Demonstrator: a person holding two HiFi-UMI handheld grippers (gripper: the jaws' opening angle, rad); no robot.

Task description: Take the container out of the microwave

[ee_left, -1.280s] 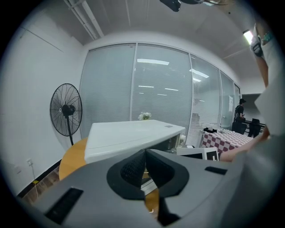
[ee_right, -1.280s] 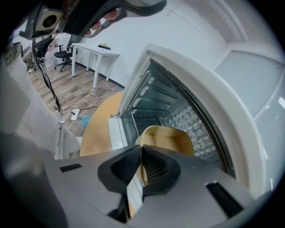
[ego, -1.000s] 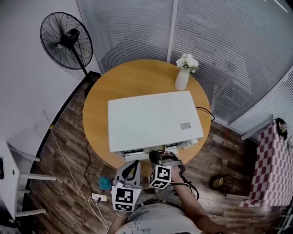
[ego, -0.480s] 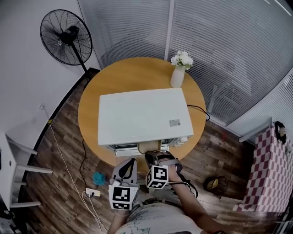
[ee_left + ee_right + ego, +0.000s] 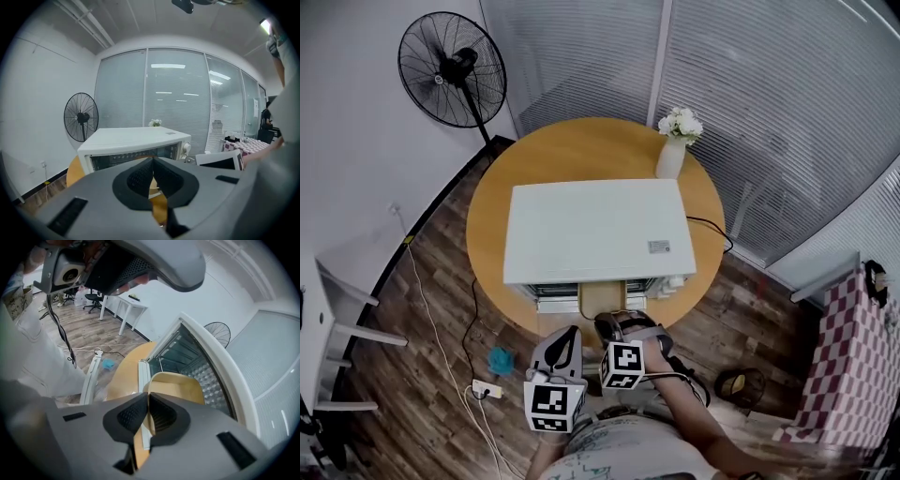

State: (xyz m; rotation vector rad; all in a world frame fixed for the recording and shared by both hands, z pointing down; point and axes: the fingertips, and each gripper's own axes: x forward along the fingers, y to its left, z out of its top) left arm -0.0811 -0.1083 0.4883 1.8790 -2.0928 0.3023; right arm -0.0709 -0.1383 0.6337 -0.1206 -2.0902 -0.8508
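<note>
Firmly, the right claw (image 5: pixel 148 401) pinches the near wall of the beige container (image 5: pixel 180 385), which juts from the open microwave (image 5: pixel 595 230) straight ahead, while the left claw (image 5: pixel 152 165) beside it is closed, empty.

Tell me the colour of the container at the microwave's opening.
The container is light tan; the right gripper view shows it best.

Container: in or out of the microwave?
Partly out: container juts past the microwave front, its rim pinched in the right gripper.
</note>
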